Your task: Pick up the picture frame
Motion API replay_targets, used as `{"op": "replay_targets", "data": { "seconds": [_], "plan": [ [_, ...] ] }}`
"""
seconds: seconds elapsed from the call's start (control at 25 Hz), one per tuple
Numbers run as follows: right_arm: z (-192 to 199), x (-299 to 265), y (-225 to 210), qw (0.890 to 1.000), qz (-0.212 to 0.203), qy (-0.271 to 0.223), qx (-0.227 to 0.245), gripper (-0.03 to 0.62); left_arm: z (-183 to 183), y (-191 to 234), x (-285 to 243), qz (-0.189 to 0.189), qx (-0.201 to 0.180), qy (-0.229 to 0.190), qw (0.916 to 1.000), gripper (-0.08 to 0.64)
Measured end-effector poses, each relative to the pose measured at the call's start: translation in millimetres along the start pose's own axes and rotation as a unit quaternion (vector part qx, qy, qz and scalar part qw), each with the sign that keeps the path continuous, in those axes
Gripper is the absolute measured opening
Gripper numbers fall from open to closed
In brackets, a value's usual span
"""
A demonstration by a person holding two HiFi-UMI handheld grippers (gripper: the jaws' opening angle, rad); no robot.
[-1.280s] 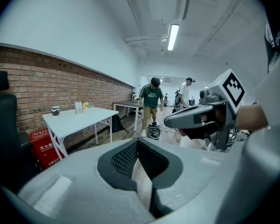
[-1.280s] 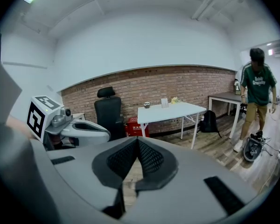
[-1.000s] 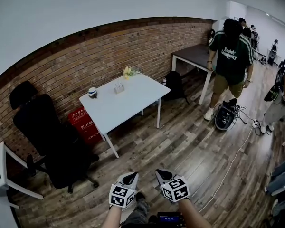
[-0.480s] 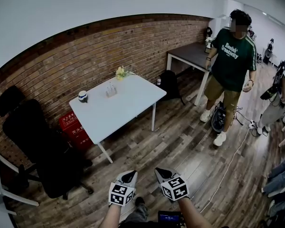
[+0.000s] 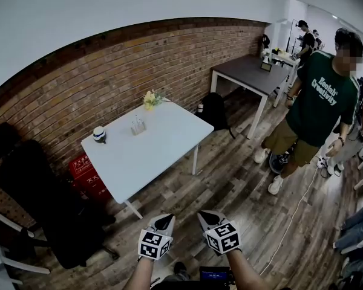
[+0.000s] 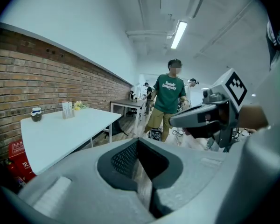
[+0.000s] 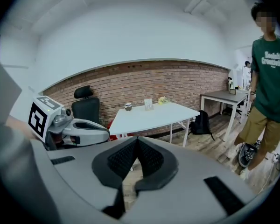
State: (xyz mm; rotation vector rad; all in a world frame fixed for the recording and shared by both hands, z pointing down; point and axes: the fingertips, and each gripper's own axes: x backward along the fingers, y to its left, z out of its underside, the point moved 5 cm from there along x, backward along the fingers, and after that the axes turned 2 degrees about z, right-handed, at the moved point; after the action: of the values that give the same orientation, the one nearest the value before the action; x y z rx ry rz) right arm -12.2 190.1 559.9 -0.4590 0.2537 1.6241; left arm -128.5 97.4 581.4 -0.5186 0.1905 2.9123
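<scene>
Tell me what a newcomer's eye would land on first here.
The white table beside the brick wall draws the eye, with a cup, a small upright frame and yellow flowers along its wall-side edge. A person in a green T-shirt stands at right. At the bottom edge the left gripper and right gripper, both shut and empty, point toward the table.

Picture frame (image 5: 137,125): small, pale, looks see-through. It stands upright on the white table (image 5: 163,156), near the far edge by the brick wall (image 5: 109,71). It sits between a small dark cup (image 5: 98,134) and yellow flowers (image 5: 149,98), touching neither. Nothing holds it. Contents too small to make out.
</scene>
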Motion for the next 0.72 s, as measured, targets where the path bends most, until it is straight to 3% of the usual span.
{"op": "replay_targets", "data": {
  "seconds": [0.36, 0.72],
  "plan": [
    [-9, -30, -30, 1.000, 0.013, 0.010, -0.013, 0.008, -9, 25, -41, 0.016, 0.003, 0.011, 0.9998, 0.011],
    [-25, -75, -70, 1.000, -0.015, 0.014, -0.004, 0.008, -18, 50, -89, -0.005, 0.013, 0.016, 0.9998, 0.011]
  ]
}}
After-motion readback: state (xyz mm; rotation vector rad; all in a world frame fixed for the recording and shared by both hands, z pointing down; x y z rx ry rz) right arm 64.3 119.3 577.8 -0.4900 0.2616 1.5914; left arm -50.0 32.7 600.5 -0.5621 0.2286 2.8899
